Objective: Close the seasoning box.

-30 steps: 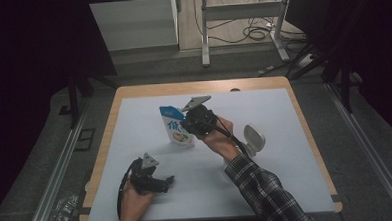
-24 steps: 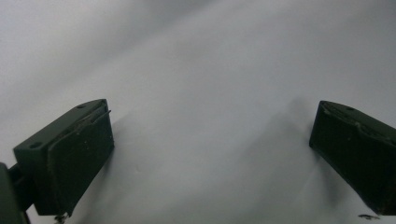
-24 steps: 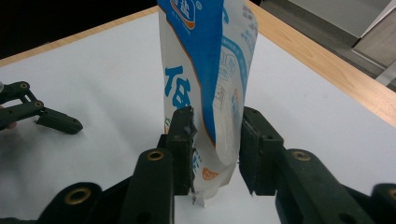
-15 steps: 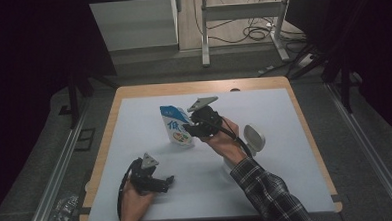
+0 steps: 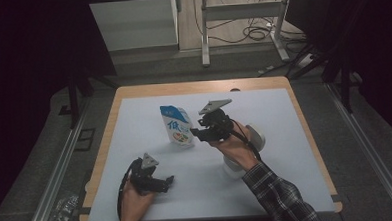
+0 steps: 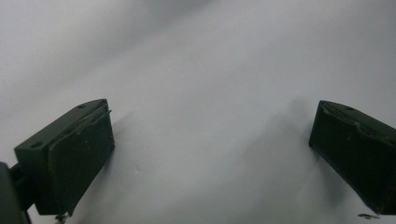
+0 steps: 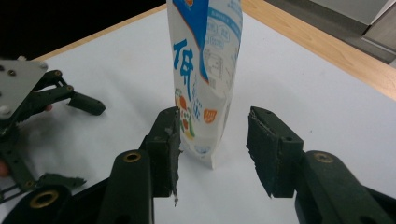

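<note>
Right gripper [image 7: 212, 154] opening — pouch [image 7: 205, 70] freed

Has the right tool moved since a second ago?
Yes. In the high view the right tool has backed off to the right, away from the standing pouch, which has not shifted. Its jaws have just been opening; their pads no longer press on the pouch.

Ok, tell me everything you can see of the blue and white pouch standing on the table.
The pouch is a glossy, soft-walled stand-up pack, white with a blue upper part, a large blue character and small fruit pictures low on its front. It stands upright on its base on the white table cover, left of centre, leaning slightly. The right gripper has just been opening; in the right gripper view its jaws stand apart just before the pouch's lower part, and the pads do not press on it. Nothing else touches it.
</note>
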Demonstrator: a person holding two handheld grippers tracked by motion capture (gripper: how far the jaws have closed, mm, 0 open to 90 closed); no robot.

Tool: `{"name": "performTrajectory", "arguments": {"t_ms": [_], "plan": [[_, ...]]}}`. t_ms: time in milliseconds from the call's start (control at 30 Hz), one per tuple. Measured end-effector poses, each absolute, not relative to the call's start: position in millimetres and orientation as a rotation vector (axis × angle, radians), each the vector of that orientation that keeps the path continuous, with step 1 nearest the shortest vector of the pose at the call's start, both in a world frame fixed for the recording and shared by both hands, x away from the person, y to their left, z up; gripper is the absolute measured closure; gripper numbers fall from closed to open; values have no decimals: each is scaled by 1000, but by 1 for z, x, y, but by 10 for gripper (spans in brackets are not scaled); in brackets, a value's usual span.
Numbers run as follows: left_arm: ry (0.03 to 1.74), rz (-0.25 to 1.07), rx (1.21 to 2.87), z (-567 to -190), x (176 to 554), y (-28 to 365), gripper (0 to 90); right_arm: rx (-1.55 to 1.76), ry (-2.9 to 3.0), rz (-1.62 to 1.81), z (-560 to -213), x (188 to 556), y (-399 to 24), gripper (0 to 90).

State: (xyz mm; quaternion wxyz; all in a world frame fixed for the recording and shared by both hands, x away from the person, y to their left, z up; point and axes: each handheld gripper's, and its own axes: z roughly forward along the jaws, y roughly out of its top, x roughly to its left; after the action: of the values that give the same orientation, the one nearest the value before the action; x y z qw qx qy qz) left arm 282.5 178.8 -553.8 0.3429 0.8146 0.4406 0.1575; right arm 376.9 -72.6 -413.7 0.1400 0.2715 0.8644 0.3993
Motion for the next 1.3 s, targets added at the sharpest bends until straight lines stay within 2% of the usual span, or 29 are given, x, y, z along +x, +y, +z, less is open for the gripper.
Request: {"name": "performTrajectory", "arguments": {"t_ms": [100,633,1300], "plan": [[1143,408,2123,-554,283,179,2,782,2505,1152,-413,371,-80,572],[1143,409,2122,-554,283,179,2,748,2505,1193,-410,340,-109,864],[1143,406,2127,-553,282,179,3,804,2462,1252,-417,312,-162,887]]}}
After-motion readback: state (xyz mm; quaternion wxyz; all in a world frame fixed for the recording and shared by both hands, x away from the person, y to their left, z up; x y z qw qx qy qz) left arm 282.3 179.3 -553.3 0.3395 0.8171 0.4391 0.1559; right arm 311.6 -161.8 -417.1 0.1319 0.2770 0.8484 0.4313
